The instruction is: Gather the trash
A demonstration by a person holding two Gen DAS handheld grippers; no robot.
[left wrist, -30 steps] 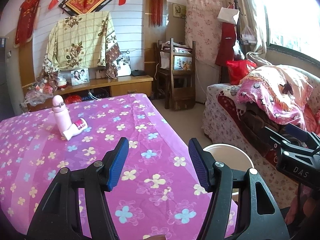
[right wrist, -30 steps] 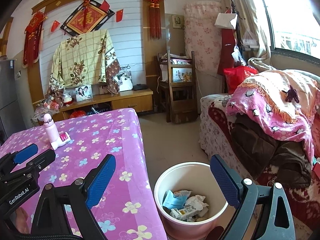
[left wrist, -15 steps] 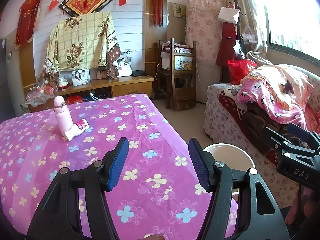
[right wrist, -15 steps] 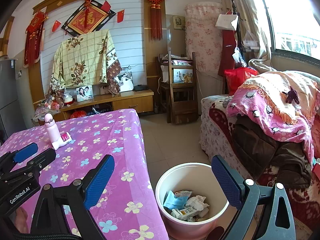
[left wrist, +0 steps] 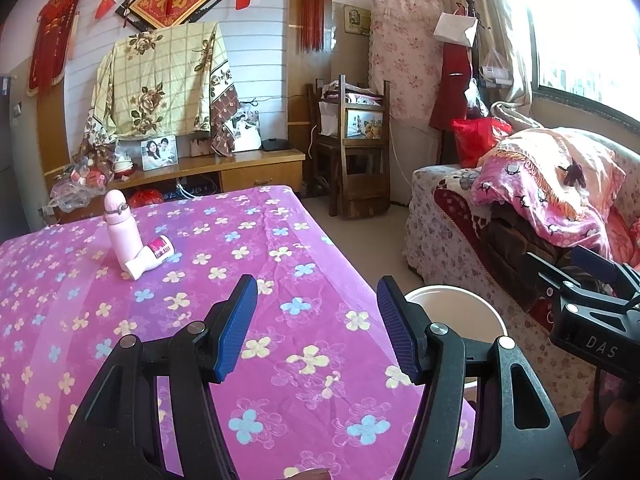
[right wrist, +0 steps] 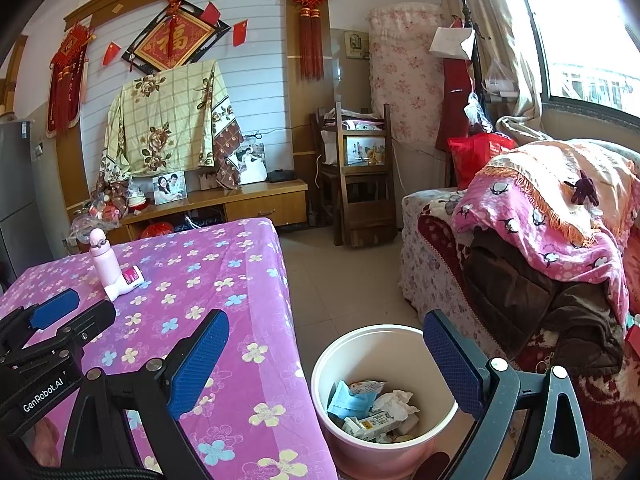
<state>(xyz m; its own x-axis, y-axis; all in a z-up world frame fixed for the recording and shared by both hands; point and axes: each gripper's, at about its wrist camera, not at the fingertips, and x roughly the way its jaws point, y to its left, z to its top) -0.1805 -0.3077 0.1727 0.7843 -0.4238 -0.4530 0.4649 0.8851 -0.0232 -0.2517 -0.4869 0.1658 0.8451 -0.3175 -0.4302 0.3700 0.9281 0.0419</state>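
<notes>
A white bin (right wrist: 384, 396) stands on the floor beside the table's right edge, holding crumpled paper, a blue mask and small packets (right wrist: 372, 408). Its rim (left wrist: 460, 300) shows past the table corner in the left wrist view. My right gripper (right wrist: 326, 346) hangs open above the bin with nothing between its blue pads. My left gripper (left wrist: 318, 312) is open over the purple flowered tablecloth (left wrist: 200, 320), empty too. Far back on the table, a small white bottle with a red label (left wrist: 150, 258) lies against an upright pink bottle (left wrist: 122, 232).
A sofa (right wrist: 520, 260) piled with pink blankets and dark clothes runs along the right. A wooden chair (right wrist: 360, 184) and a low cabinet (right wrist: 240, 204) with photos stand at the back wall. Tiled floor (right wrist: 340, 280) lies between table and sofa.
</notes>
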